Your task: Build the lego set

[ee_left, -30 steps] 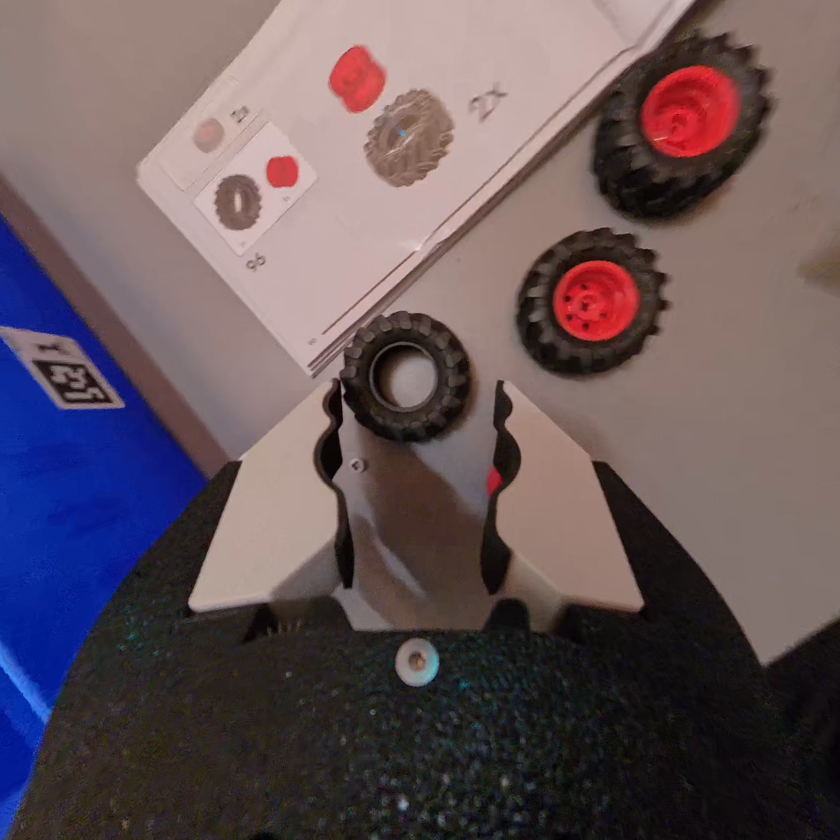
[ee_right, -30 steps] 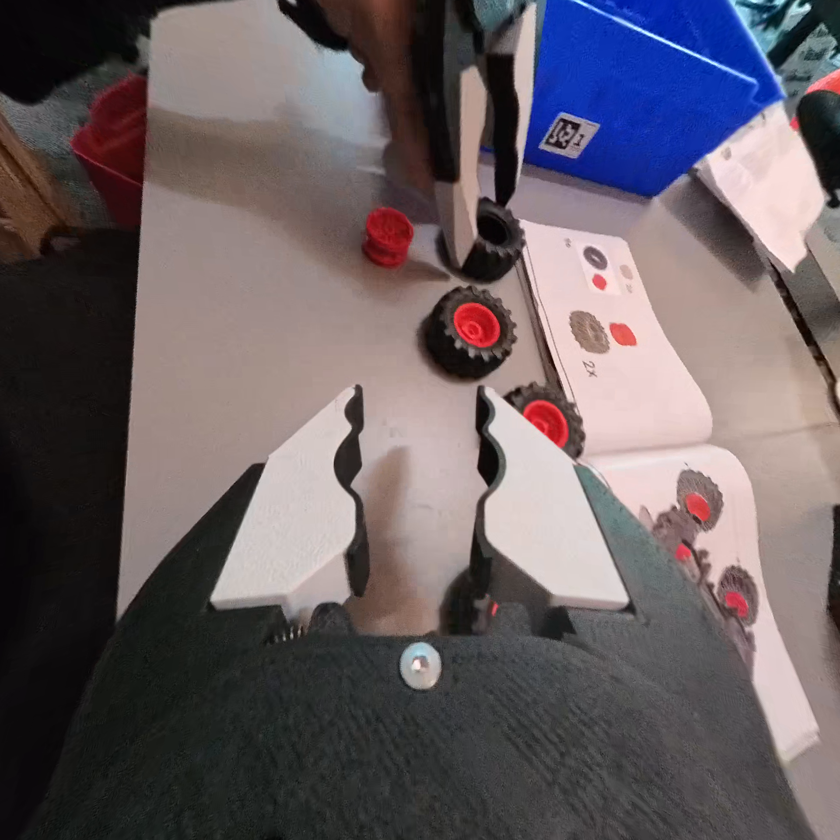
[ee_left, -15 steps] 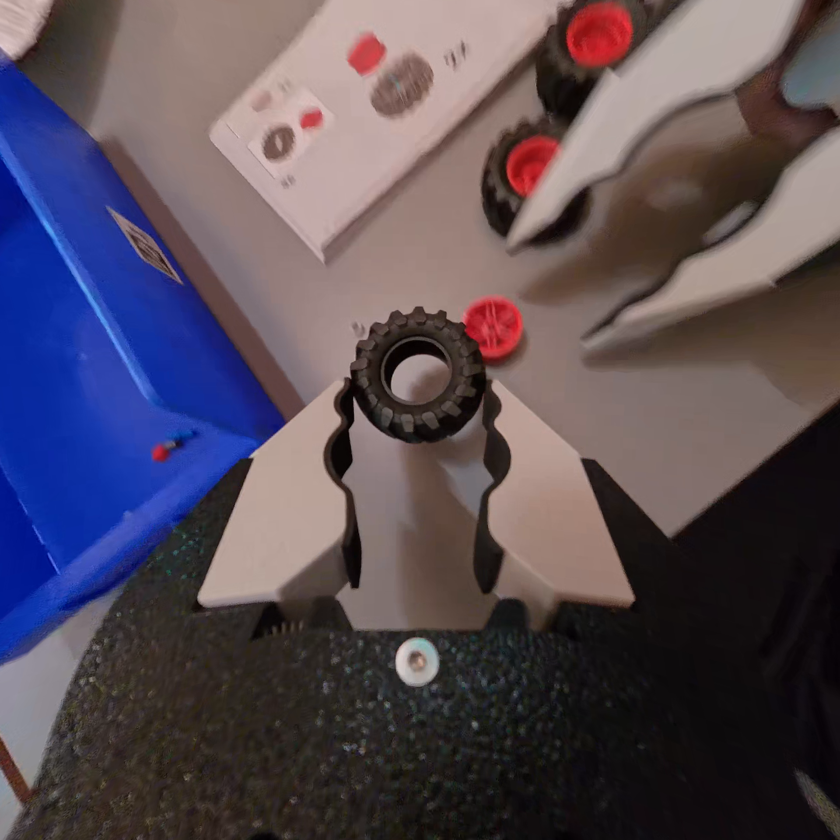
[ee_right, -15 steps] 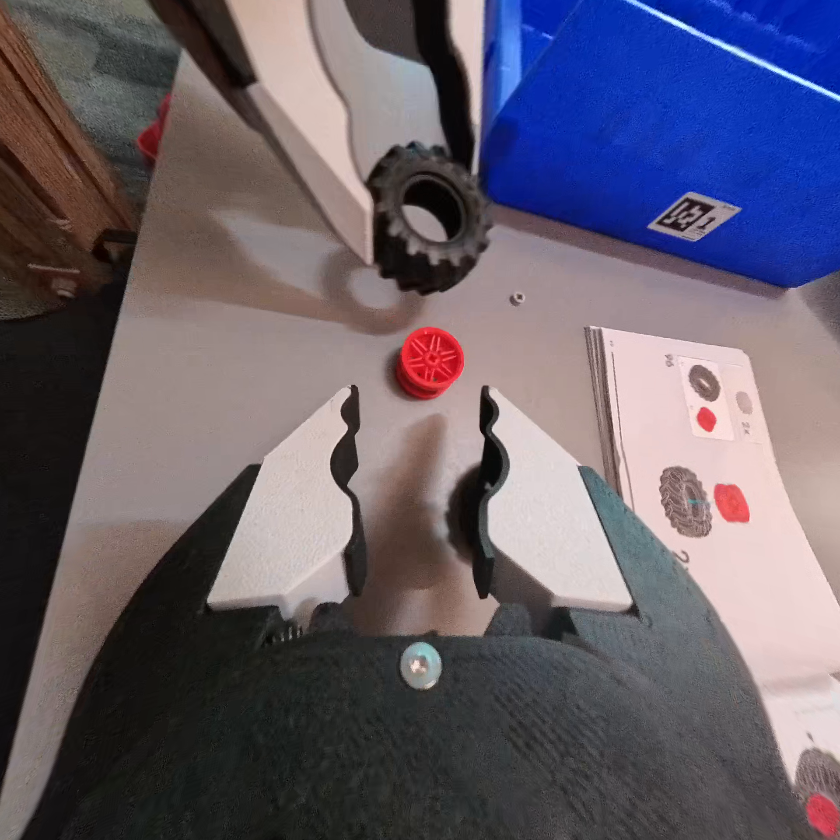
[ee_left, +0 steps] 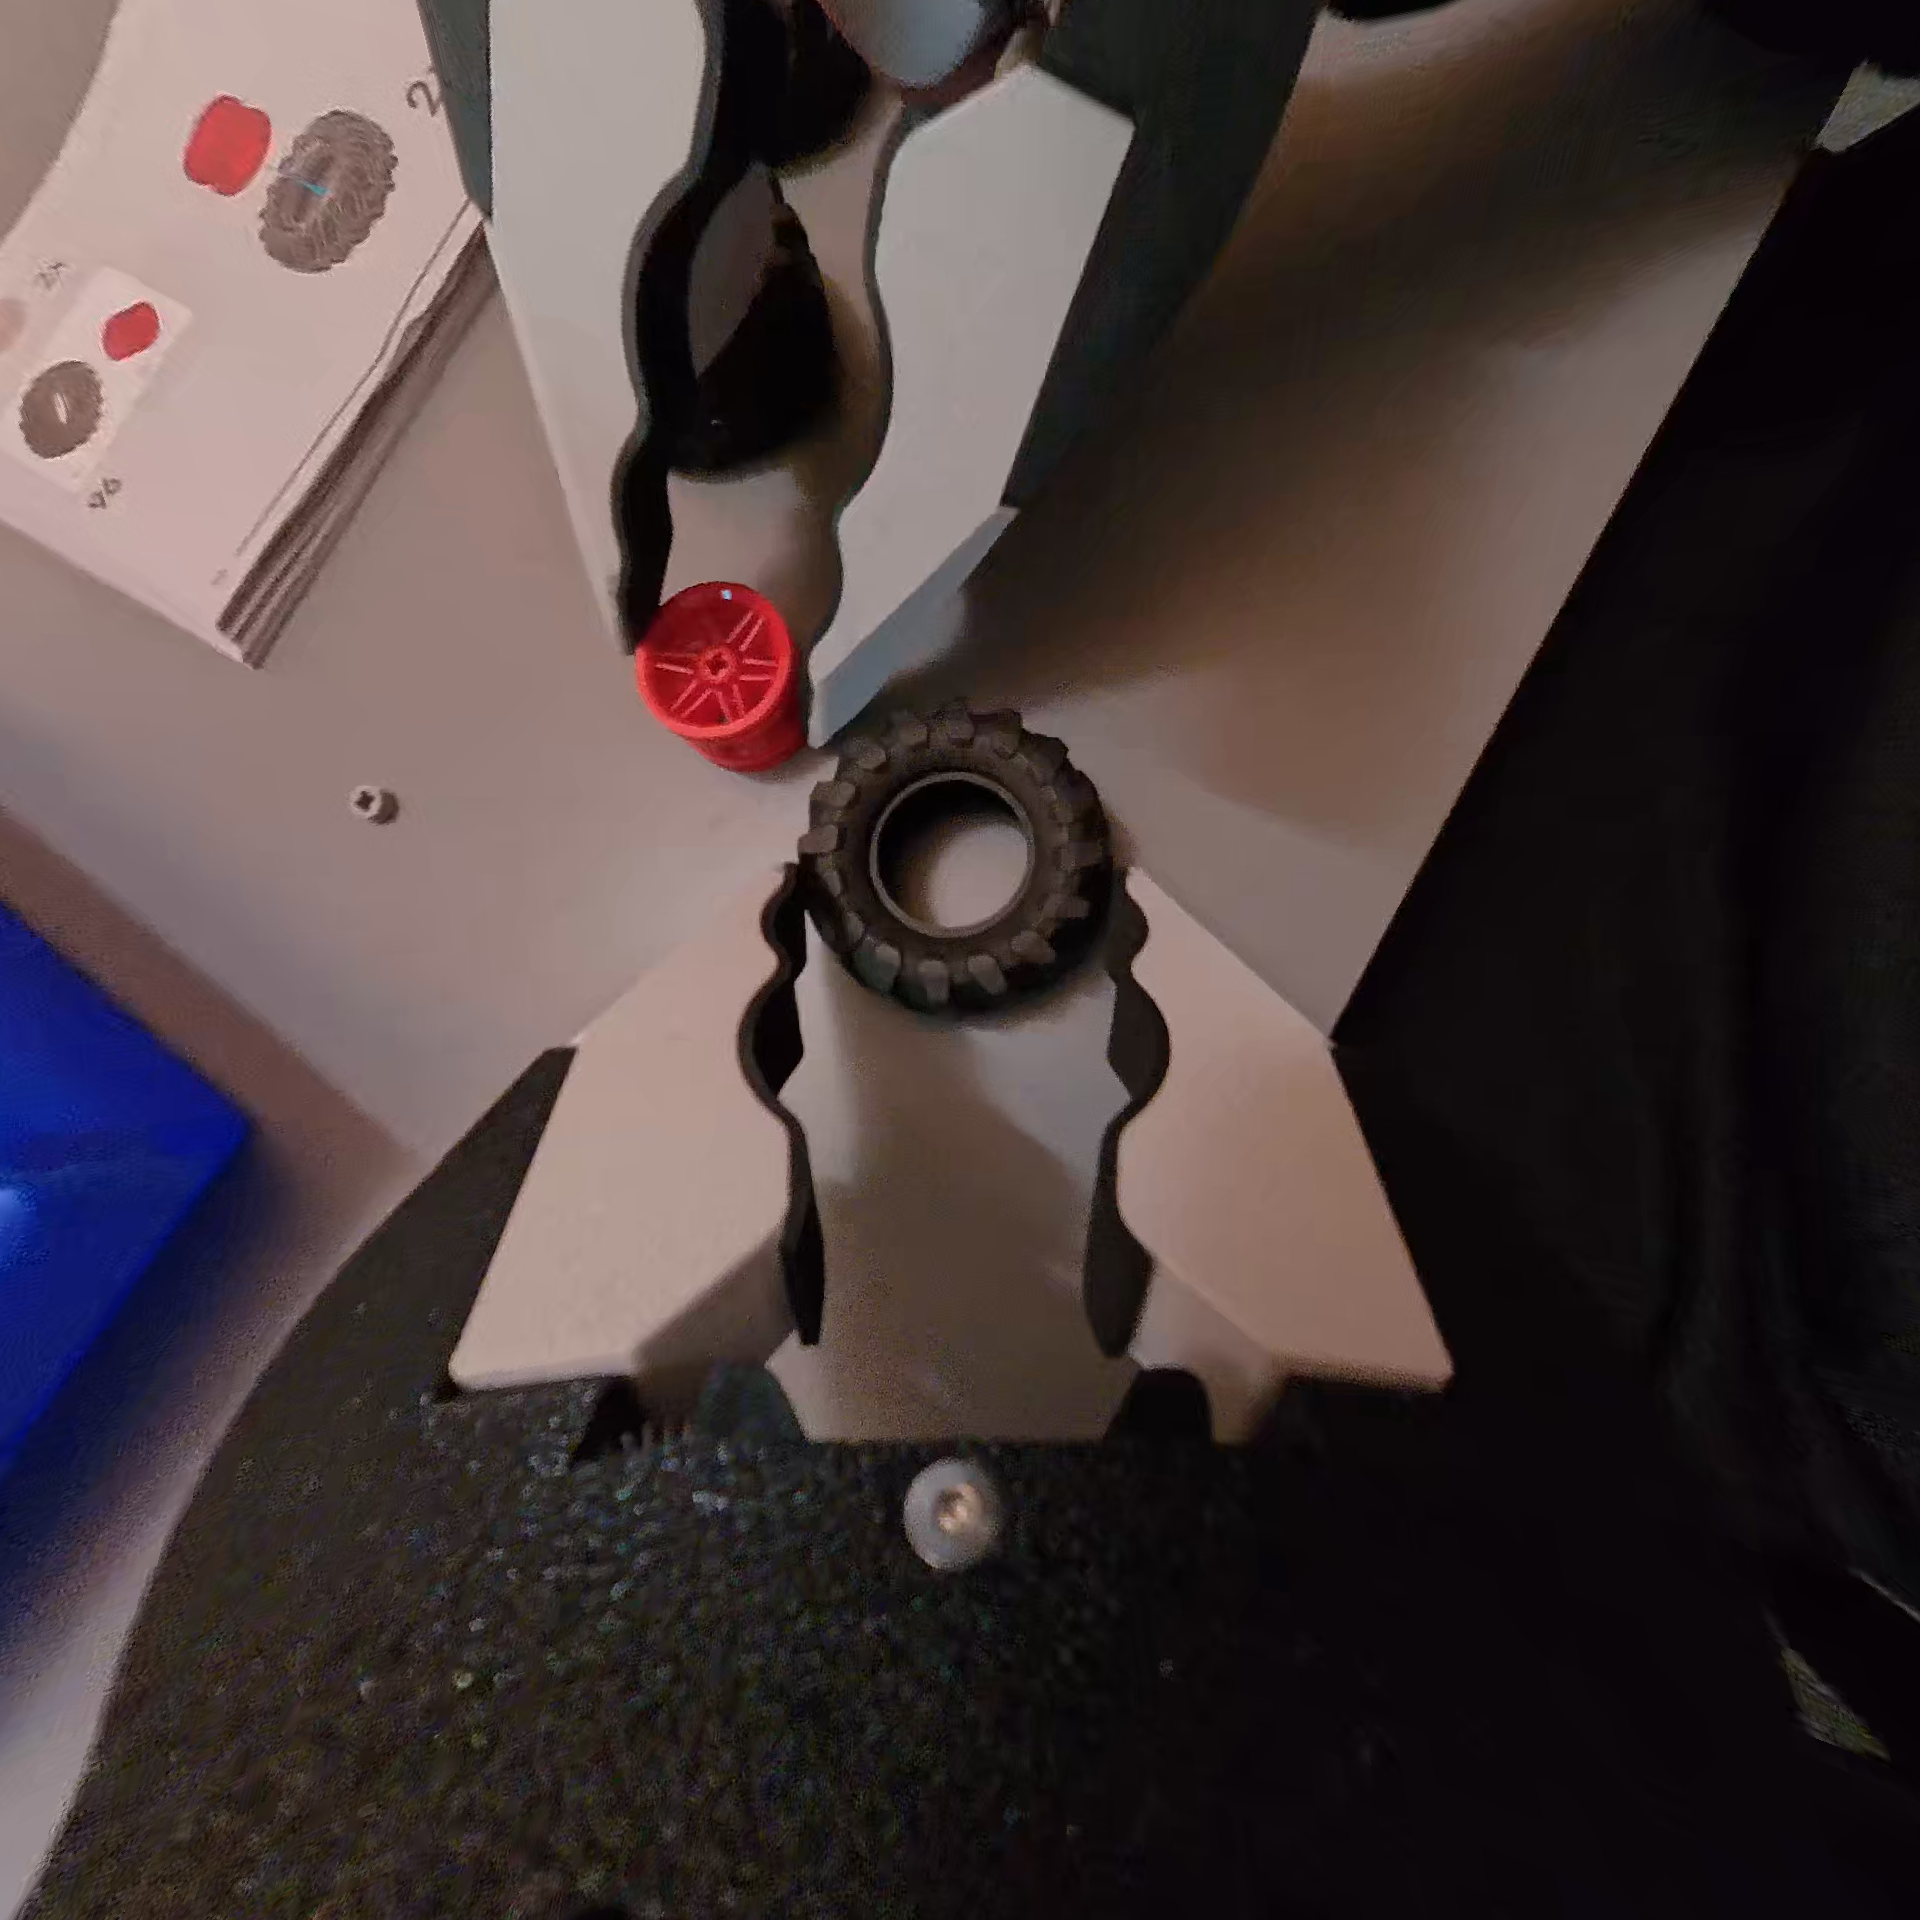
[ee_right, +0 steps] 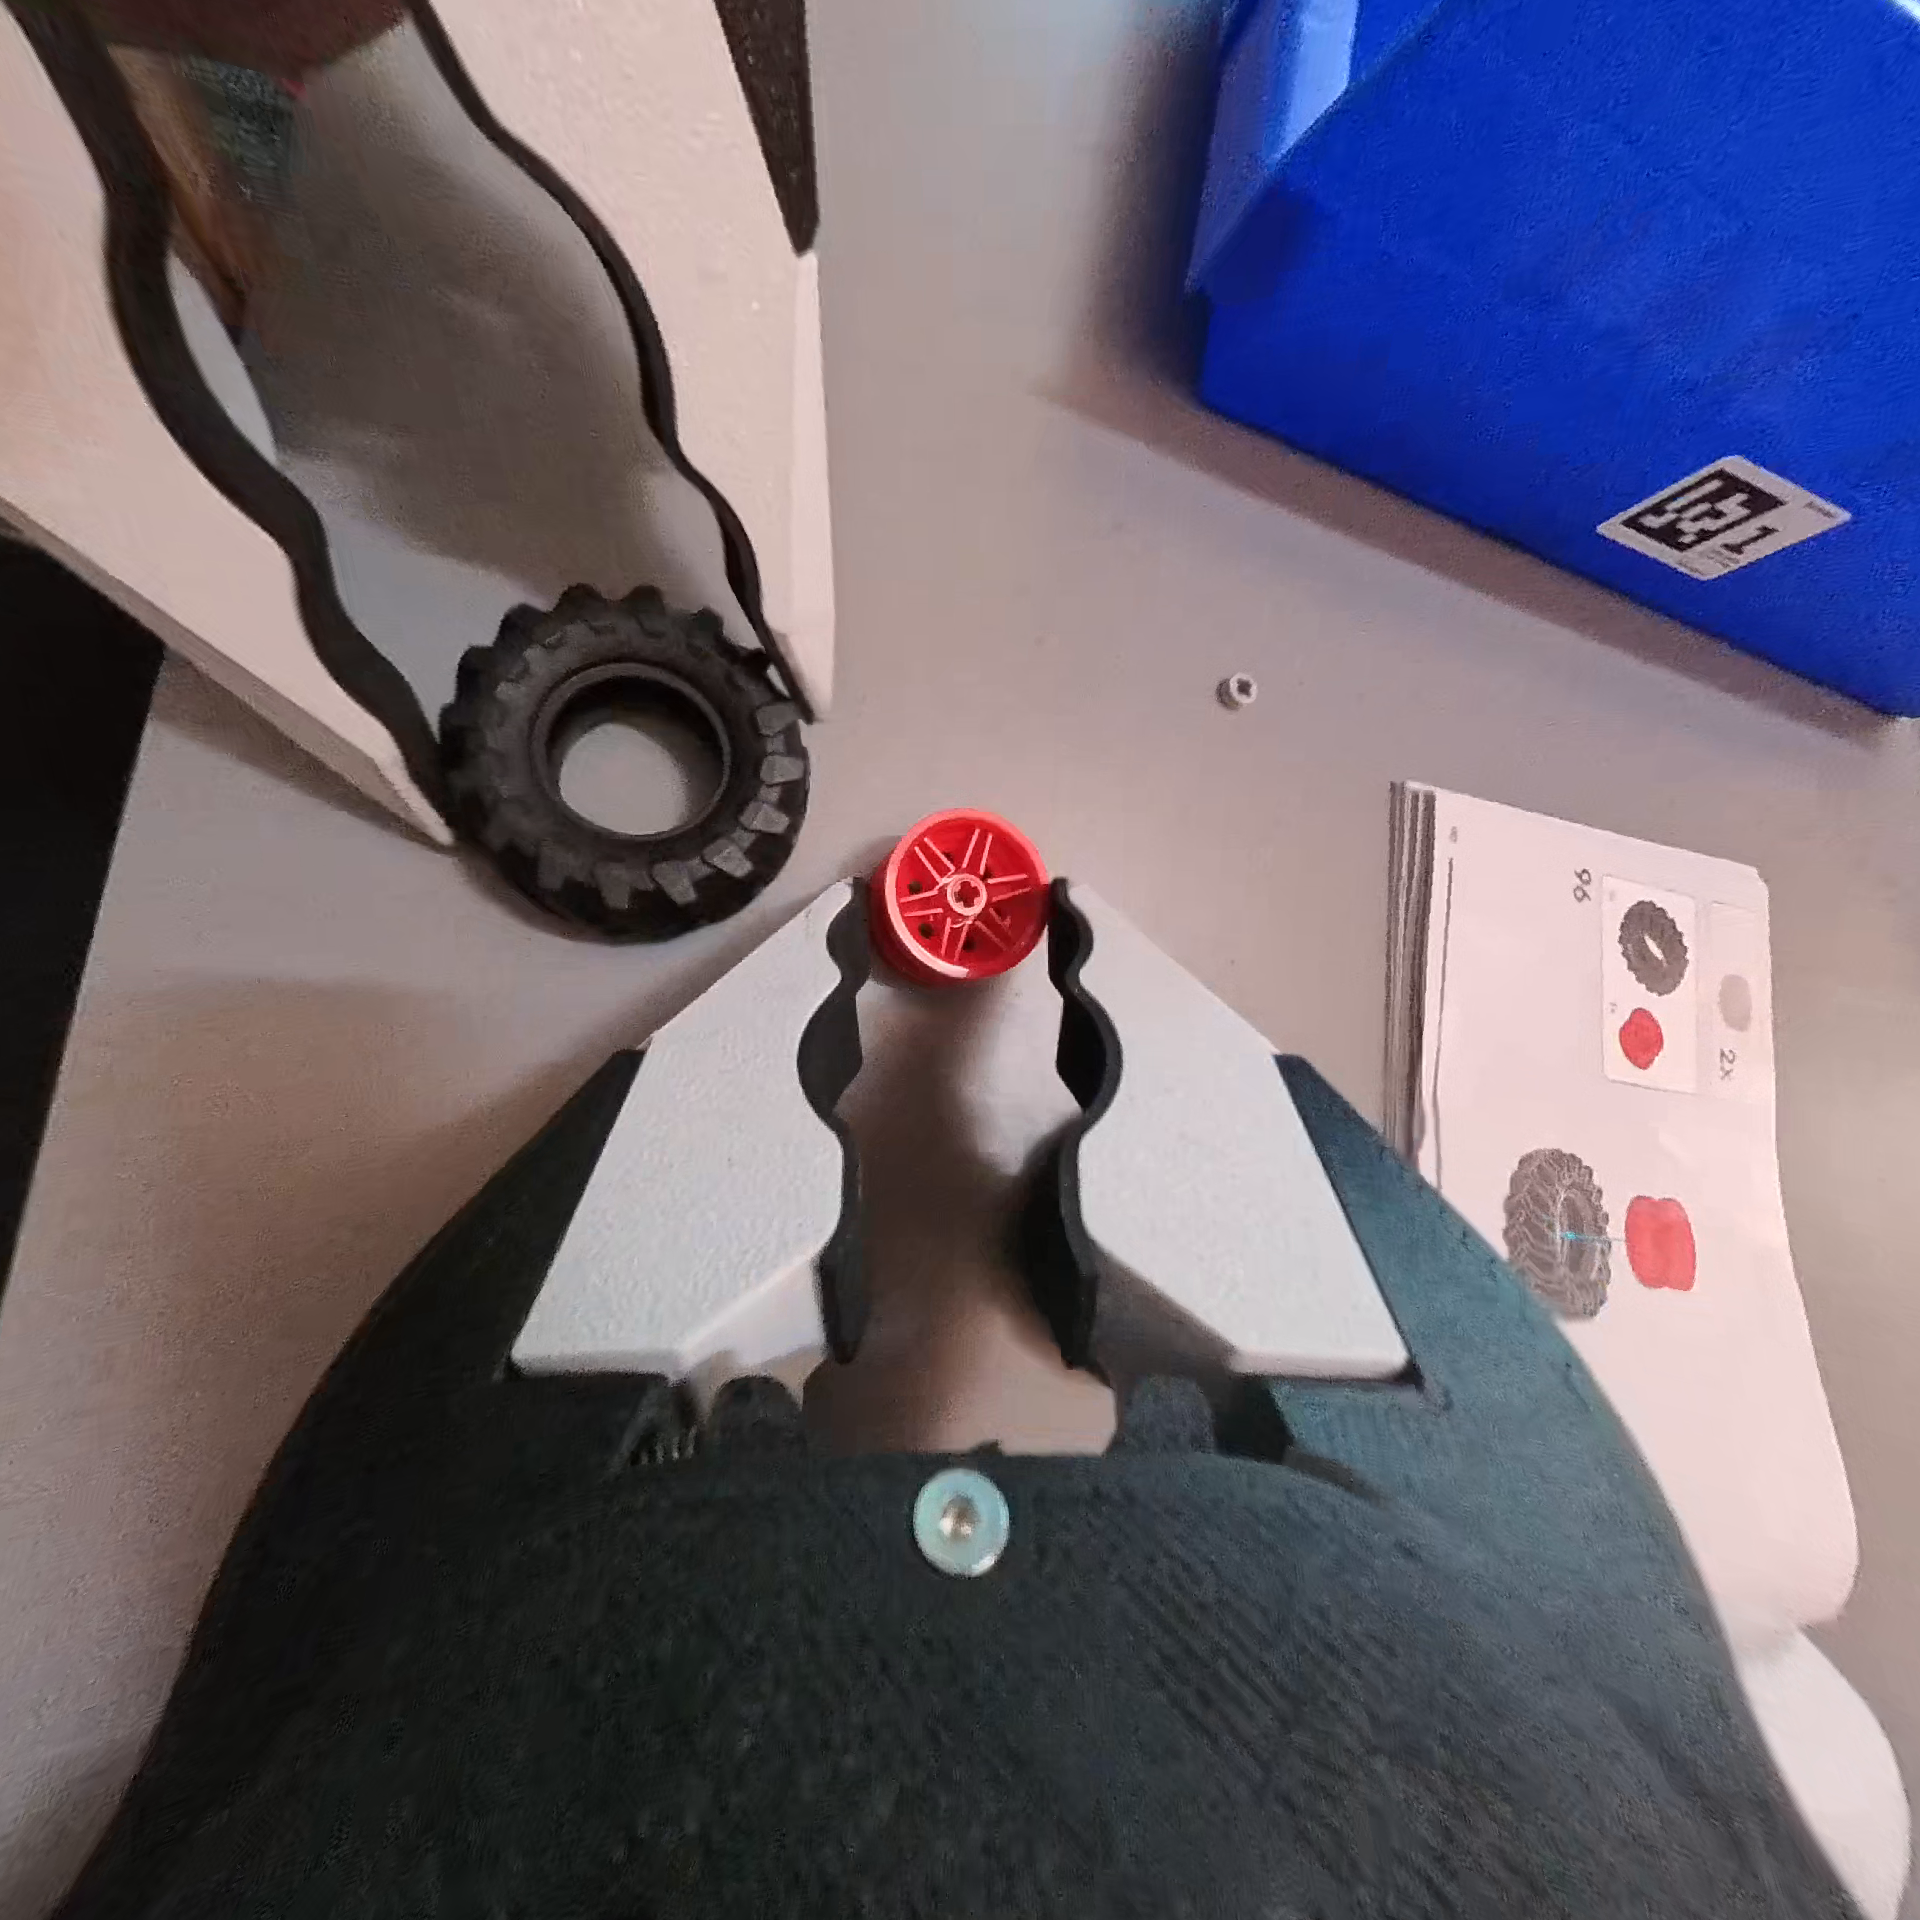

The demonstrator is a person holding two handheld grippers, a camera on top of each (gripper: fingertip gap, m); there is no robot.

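Note:
My left gripper [ee_left: 956, 904] is shut on a black knobbly tyre [ee_left: 951, 873], held by its tread at the fingertips, just above or on the grey table [ee_left: 520, 883]. A red wheel rim [ee_right: 961, 894] stands on the table between the tips of my right gripper [ee_right: 954, 902], which is closed against its two sides. Tyre [ee_right: 623, 769] and rim lie side by side, almost touching. In the left wrist view my right gripper [ee_left: 727, 675] comes in from above over the rim [ee_left: 717, 675]. In the right wrist view my left gripper [ee_right: 623, 758] comes in from the upper left.
An open instruction booklet [ee_right: 1662, 1143] lies right of the rim; it also shows in the left wrist view [ee_left: 208, 312]. A blue bin [ee_right: 1558, 260] with a marker tag stands behind. A tiny grey piece [ee_right: 1236, 689] lies loose on the table. The table edge [ee_left: 1507, 831] runs close by the tyre.
My left gripper closed on the tyre, lifted it and carried it beside the red rim. My right gripper moved forward to the rim and narrowed onto it.

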